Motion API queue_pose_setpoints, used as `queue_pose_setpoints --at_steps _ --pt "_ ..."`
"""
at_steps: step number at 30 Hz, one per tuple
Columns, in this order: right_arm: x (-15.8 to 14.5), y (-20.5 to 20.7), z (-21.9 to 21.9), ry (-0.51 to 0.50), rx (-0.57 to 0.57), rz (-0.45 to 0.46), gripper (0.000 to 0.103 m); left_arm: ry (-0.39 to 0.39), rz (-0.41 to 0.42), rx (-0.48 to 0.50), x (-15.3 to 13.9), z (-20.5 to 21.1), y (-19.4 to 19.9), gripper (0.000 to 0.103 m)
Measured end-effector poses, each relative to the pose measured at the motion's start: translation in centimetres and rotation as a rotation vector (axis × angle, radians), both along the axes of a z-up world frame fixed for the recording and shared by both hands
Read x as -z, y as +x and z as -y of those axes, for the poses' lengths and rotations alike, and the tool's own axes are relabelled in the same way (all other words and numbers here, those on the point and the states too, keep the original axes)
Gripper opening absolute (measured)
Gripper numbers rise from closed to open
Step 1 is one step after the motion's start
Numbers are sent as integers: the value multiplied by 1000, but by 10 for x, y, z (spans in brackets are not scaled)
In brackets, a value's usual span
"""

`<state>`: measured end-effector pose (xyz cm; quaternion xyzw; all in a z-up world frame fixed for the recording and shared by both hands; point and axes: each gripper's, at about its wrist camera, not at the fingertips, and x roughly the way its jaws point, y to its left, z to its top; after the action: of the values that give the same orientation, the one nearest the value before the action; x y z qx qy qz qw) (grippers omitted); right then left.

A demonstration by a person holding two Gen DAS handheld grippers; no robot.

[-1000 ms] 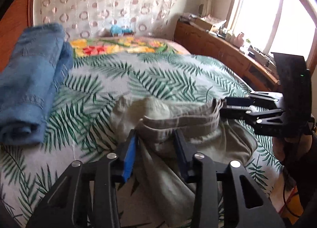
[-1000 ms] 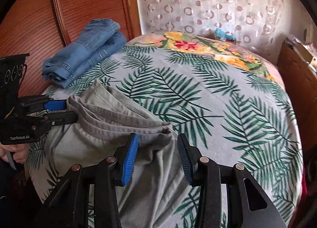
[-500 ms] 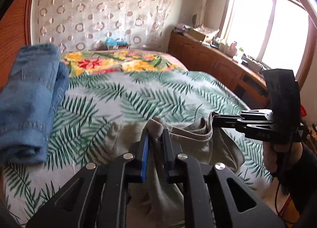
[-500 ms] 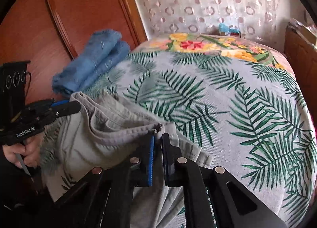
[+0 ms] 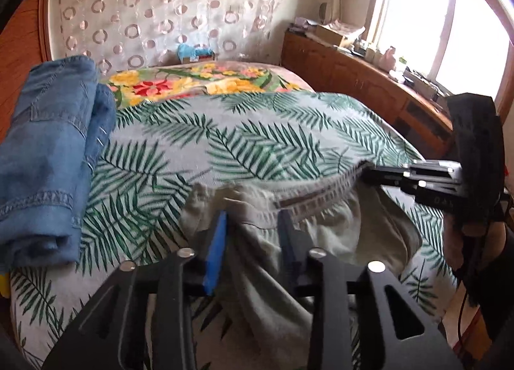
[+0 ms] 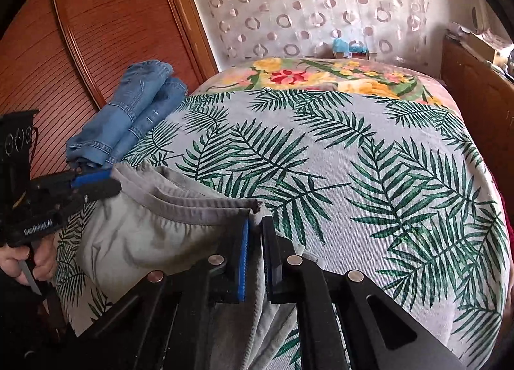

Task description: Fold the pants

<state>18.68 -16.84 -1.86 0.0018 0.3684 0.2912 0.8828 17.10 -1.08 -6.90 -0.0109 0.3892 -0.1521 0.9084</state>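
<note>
Pants (image 6: 154, 238), grey, are draped over the bed (image 6: 369, 177) edge at lower left. One waistband end is clamped by the right tool (image 6: 255, 225); the left tool (image 5: 253, 225) is opening, fabric seemingly loose between its jaws.

Beyond the grey pants (image 6: 154, 235) bunched at the bed's near edge, the palm-leaf bedspread (image 6: 353, 177) lies bare and wide, giving a gripper free passage toward the floral blanket (image 6: 321, 76) at the far end. The folded jeans (image 5: 48, 158) block the left side, lying against the wooden panel (image 6: 96, 32). A wooden cabinet (image 5: 369, 87) with clutter on top walls in the right side of the bed.
</note>
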Motion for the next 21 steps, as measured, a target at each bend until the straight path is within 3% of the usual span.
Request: queue_pose_setpoints --at_steps 2,5,10,21 --pt "-2 -3 -1 -9 -1 11 8 2 -18 -3 4 -1 -1 41" --pt "-9 -10 1 -45 20 42 18 -26 -46 -9 7 -5 -5 42" --pt "-12 -33 14 -33 36 45 37 -34 -17 -17 -1 -11 -28 42" --pt "-5 -98 43 4 10 9 38 -45 -42 39 14 -3 -83 42"
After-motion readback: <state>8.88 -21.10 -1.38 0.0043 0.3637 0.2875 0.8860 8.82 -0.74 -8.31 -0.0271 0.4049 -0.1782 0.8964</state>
